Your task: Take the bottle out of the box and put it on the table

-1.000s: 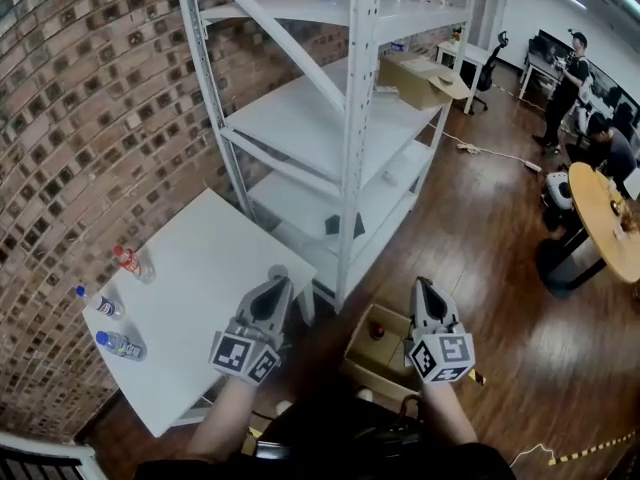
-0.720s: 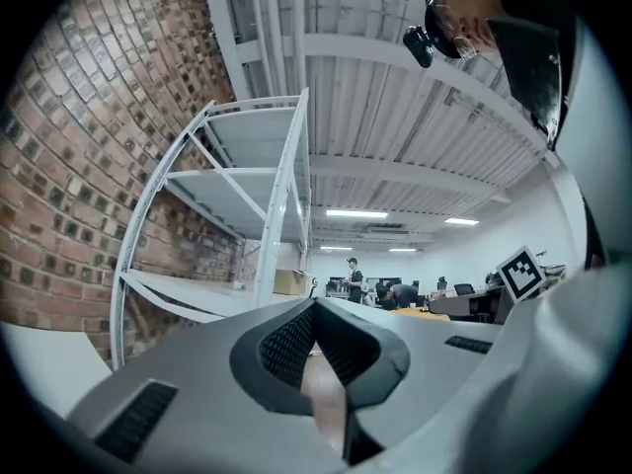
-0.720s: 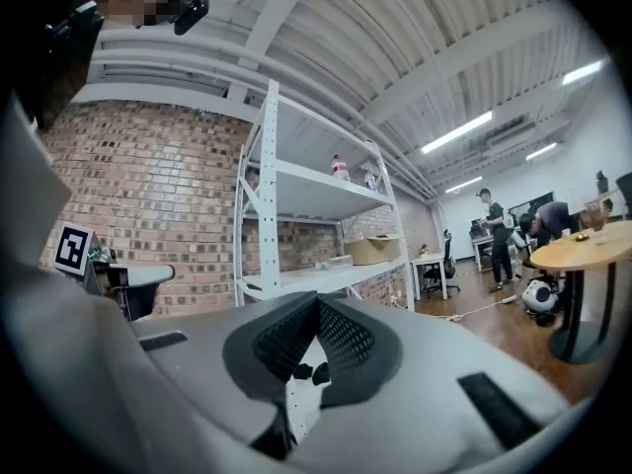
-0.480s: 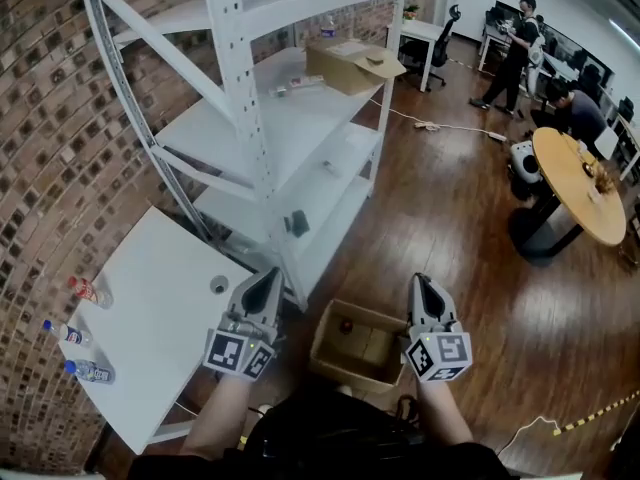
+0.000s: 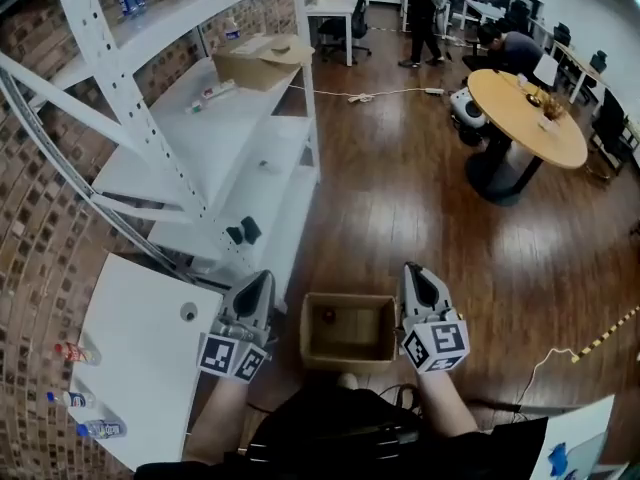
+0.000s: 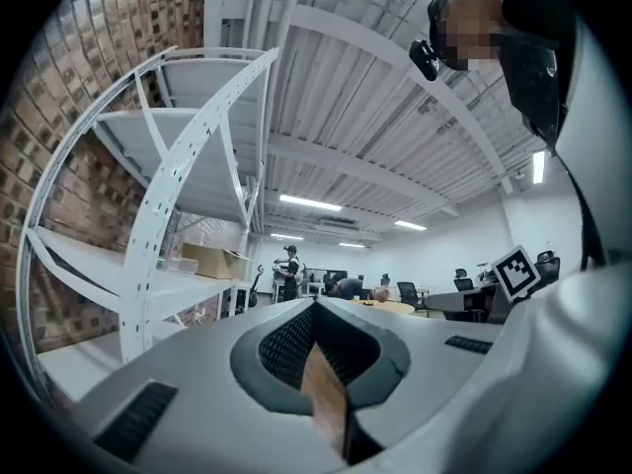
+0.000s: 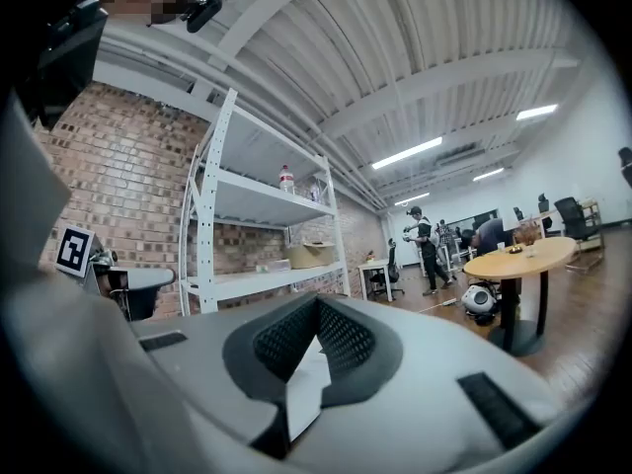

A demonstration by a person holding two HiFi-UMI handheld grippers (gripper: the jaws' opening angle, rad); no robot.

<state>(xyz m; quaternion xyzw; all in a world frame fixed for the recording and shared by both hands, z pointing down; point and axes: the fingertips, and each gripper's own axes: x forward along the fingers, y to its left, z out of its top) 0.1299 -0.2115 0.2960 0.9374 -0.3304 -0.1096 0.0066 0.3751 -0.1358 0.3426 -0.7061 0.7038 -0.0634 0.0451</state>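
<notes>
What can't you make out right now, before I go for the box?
- Small dark-red object in the open brown cardboard box: head view, too small to confirm as a bottle.
- Three small plastic bottles on the white table: head view, labels too small.
- Box and white table: outside both gripper views, which look level across the room.

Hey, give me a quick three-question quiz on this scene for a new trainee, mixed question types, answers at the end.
1. True or false: the cardboard box on the floor is empty.
2. How many bottles lie on the white table? A one, B three, C five.
3. Fill in: the jaws of the left gripper and right gripper are both ____.
Key: 1 false, a red-capped bottle lies inside; 2 B; 3 shut, with nothing between them.
</notes>
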